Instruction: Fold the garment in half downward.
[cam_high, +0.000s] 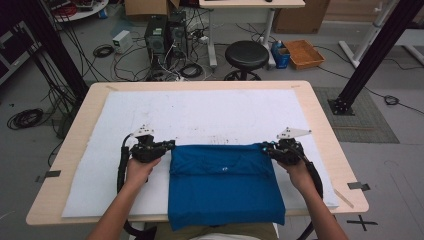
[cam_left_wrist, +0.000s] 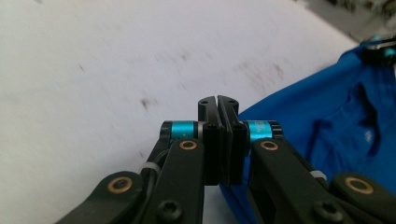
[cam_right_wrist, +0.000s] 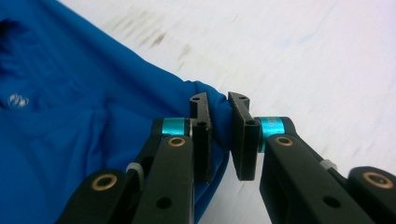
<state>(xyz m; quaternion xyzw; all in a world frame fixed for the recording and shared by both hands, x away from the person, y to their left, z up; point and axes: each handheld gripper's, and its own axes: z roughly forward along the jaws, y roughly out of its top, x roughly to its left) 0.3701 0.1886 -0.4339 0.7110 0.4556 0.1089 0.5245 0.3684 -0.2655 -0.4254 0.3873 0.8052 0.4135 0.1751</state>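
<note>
Shirt (cam_high: 225, 185) spans between both grippers: left fingers (cam_left_wrist: 208, 116) clamped on its far-left corner, right fingers (cam_right_wrist: 200, 116) pinching its far-right corner.

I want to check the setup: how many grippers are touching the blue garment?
2. The left gripper is at the blue garment's far left corner, fingers closed. The right gripper holds the far right corner, cloth between its fingers.
</note>
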